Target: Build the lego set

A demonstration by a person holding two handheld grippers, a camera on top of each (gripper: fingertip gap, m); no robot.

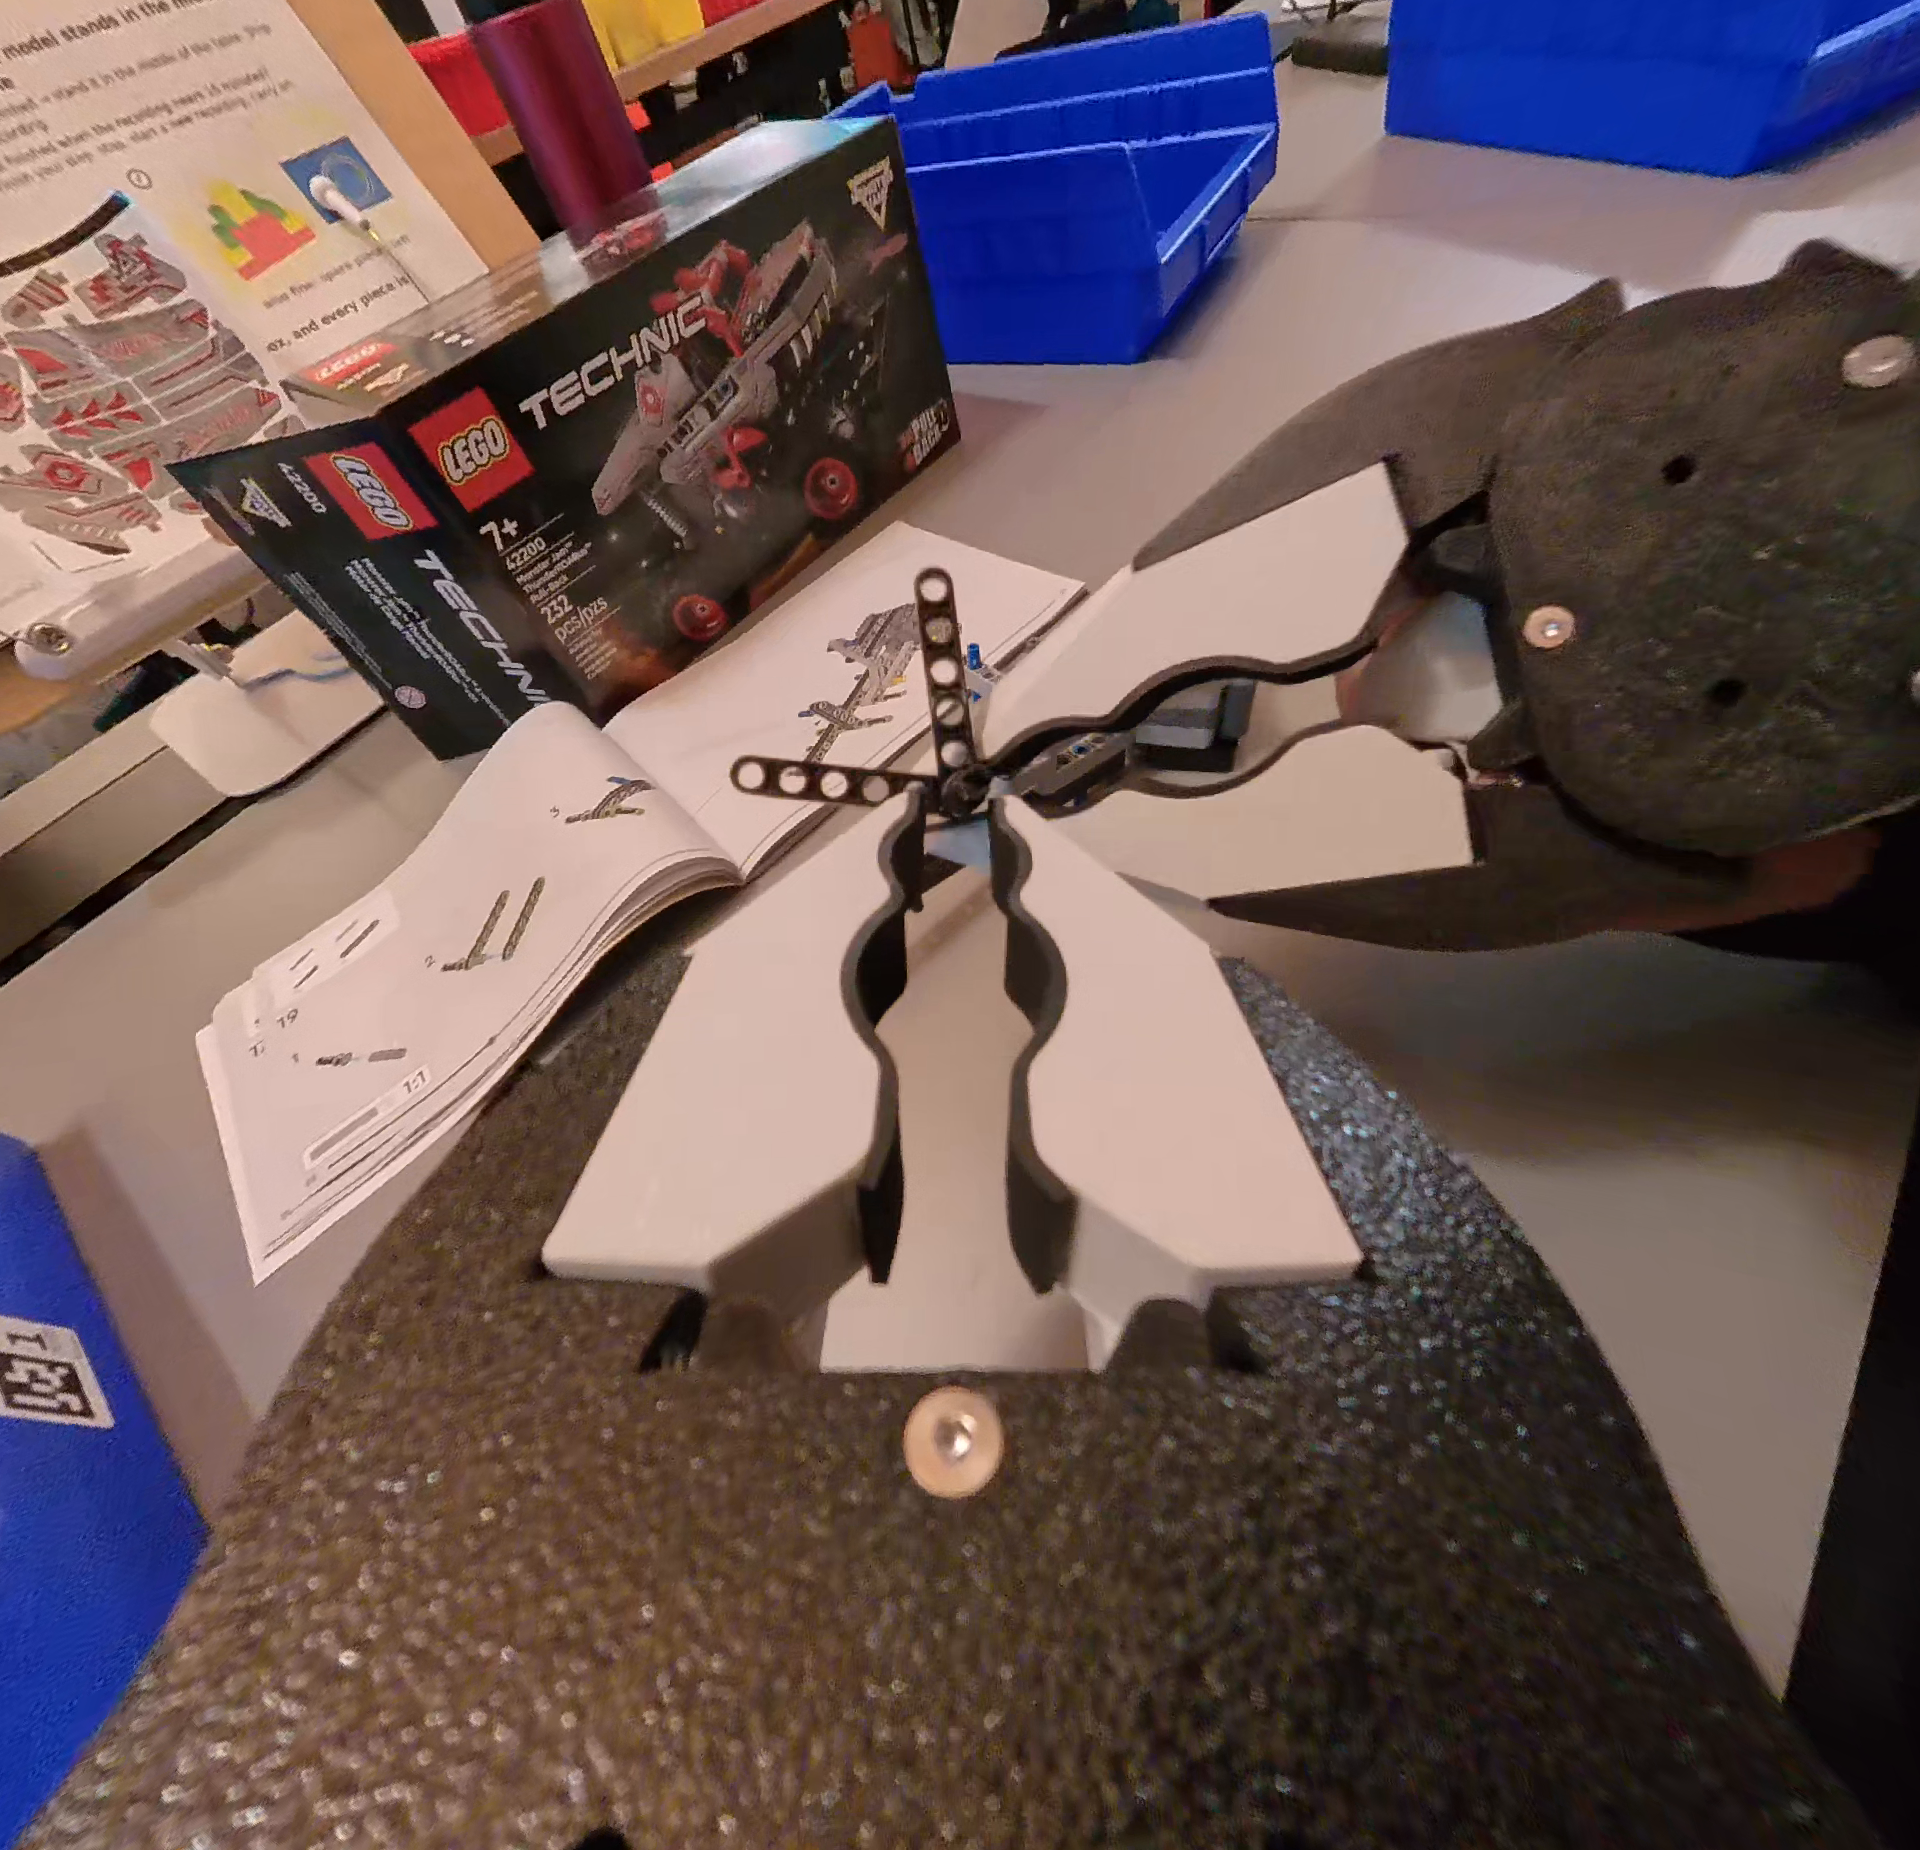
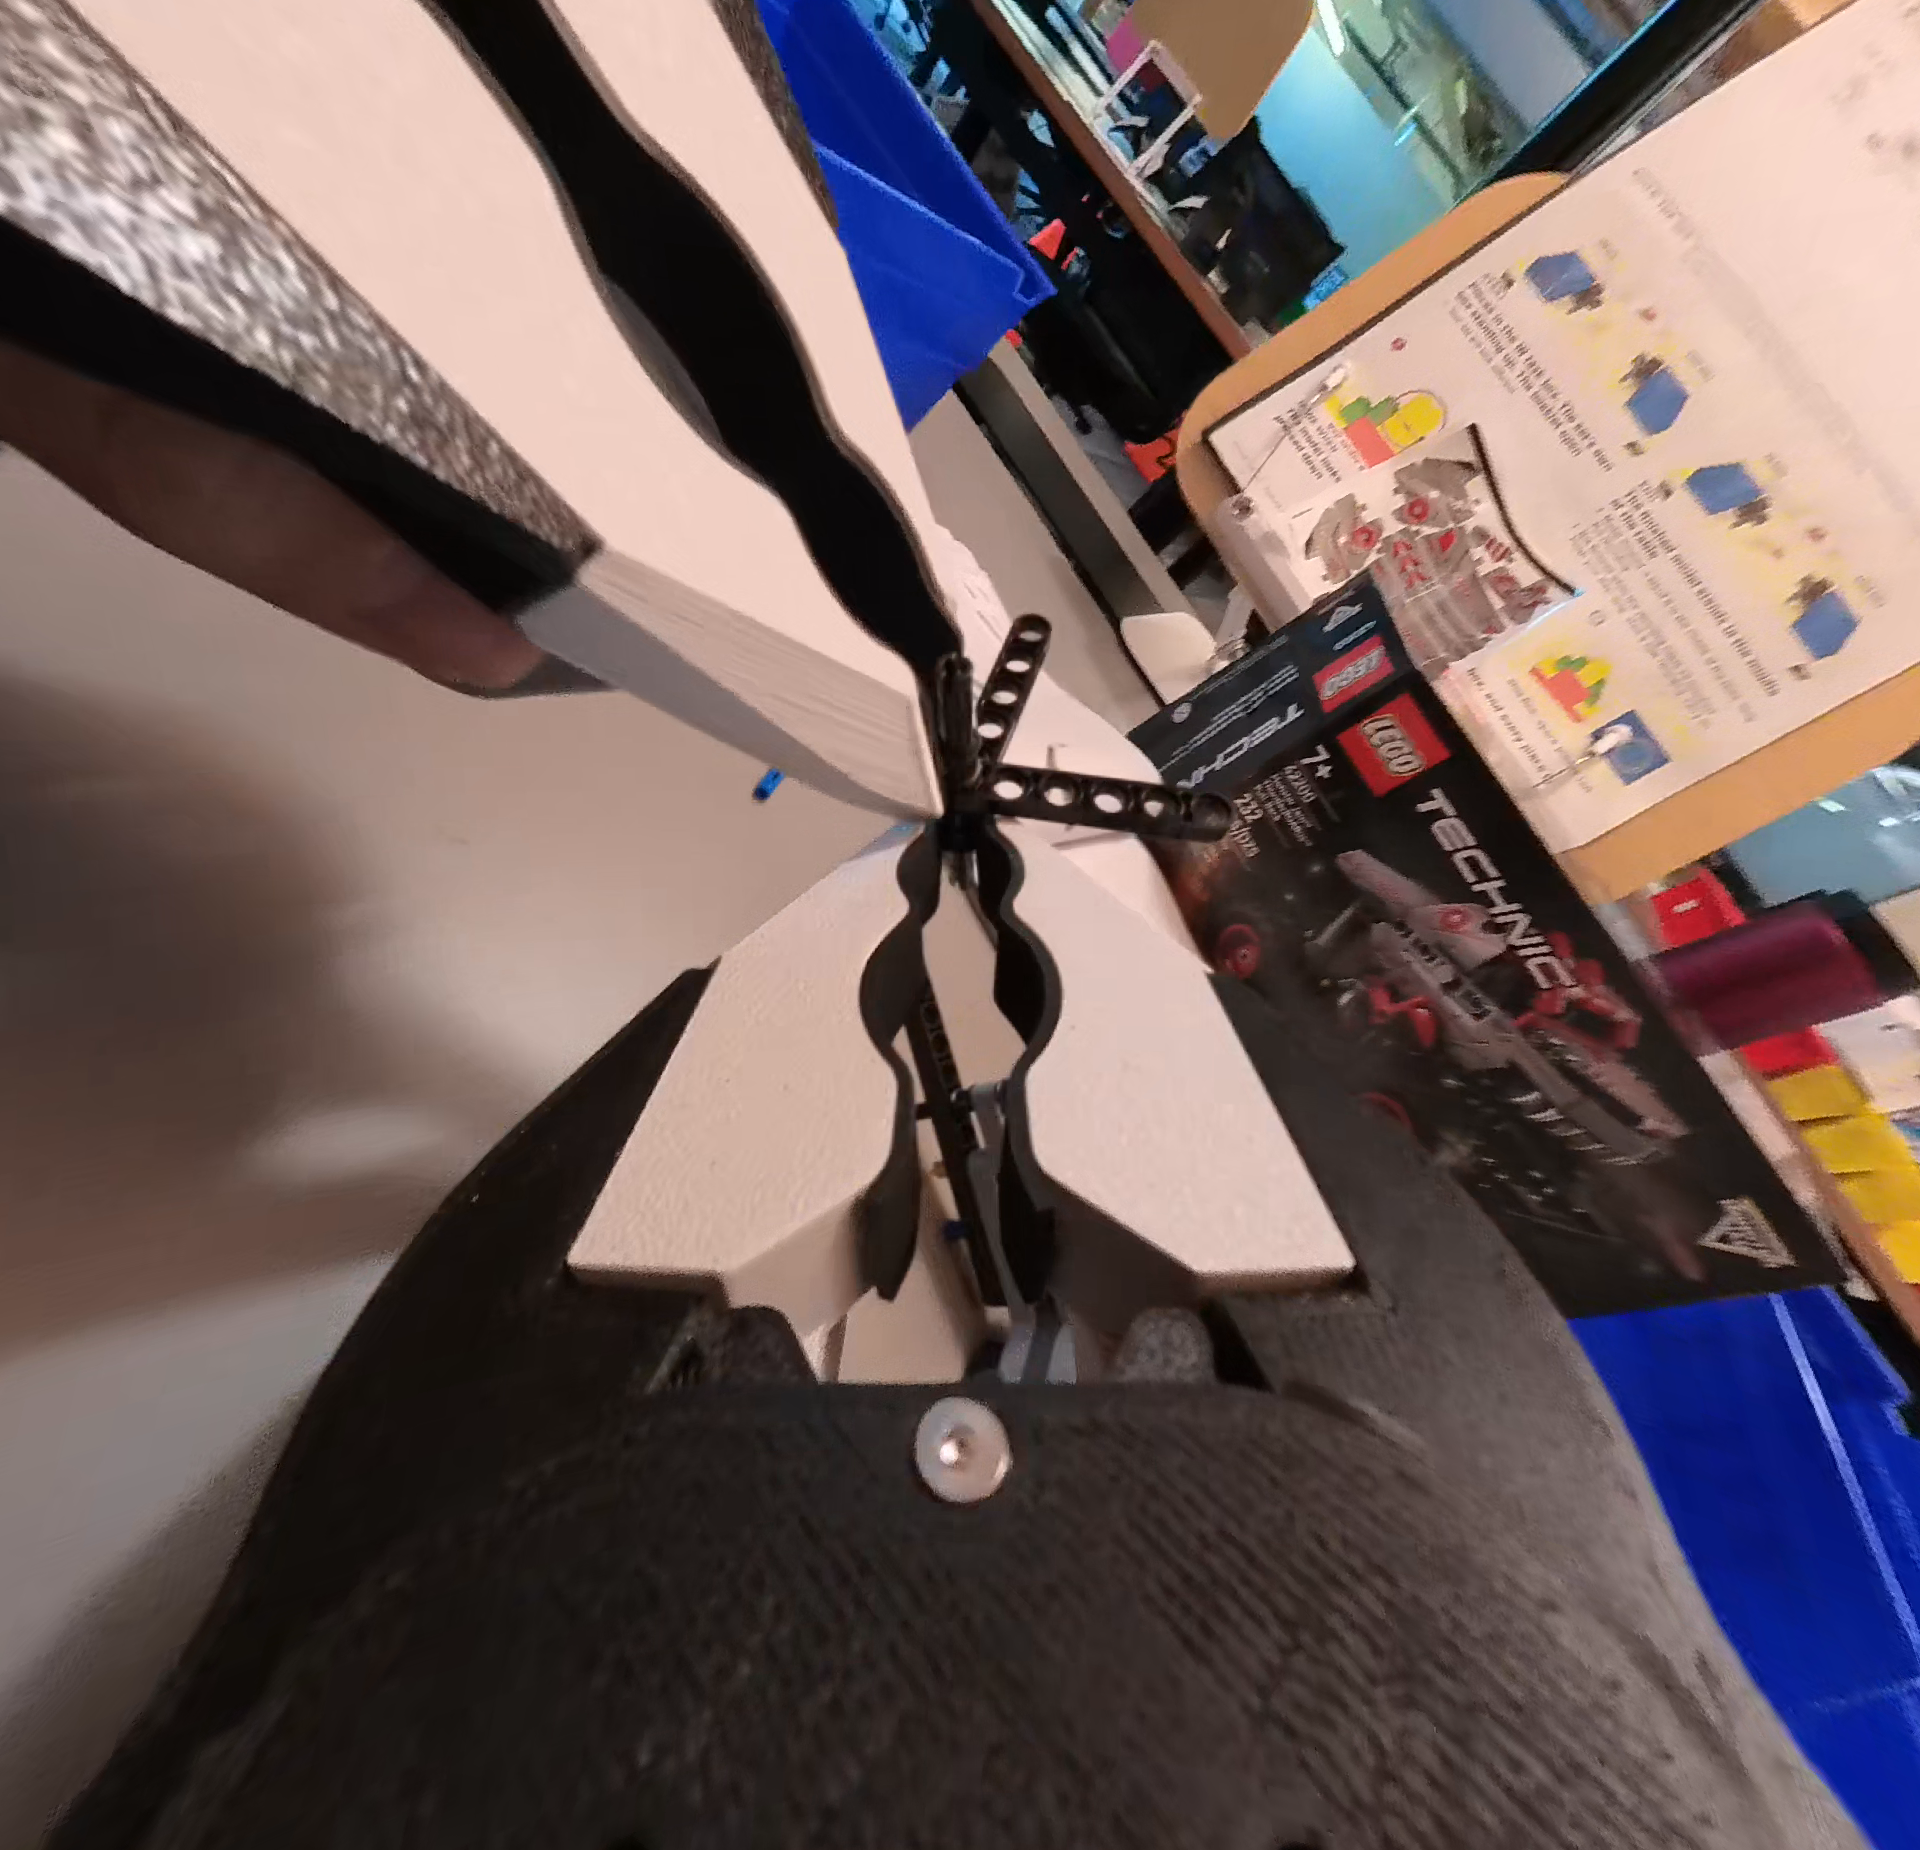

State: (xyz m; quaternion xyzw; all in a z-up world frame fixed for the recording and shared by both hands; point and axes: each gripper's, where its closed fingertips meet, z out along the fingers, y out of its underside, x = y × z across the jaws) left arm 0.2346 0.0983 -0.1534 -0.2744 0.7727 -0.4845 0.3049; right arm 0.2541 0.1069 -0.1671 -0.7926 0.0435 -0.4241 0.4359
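Note:
In the left wrist view, my left gripper (image 1: 956, 813) is shut at its tips on the joint of two thin black holed beams, one upright (image 1: 935, 657) and one pointing left (image 1: 821, 782). They are held above the open instruction booklet (image 1: 520, 917). My right gripper (image 1: 1003, 774) comes in from the right, tip to tip with the left one. It is shut on a grey and black sub-assembly (image 1: 1081, 756) lying between its fingers. In the right wrist view, my right gripper (image 2: 956, 844) grips that assembly (image 2: 961, 1104). The left gripper (image 2: 935, 761) comes in from the upper left, and the black beams (image 2: 1101, 798) stick out beyond it.
The set's box (image 1: 644, 450) stands behind the booklet. Blue bins sit at the back (image 1: 1091, 200), the far right (image 1: 1662, 34) and the near left (image 1: 62, 1488). A board with printed sheets (image 1: 208, 190) and a maroon bottle (image 1: 571, 117) stand behind. A small blue pin (image 1: 975, 654) lies on the booklet. The grippers are tip to tip, or close to it.

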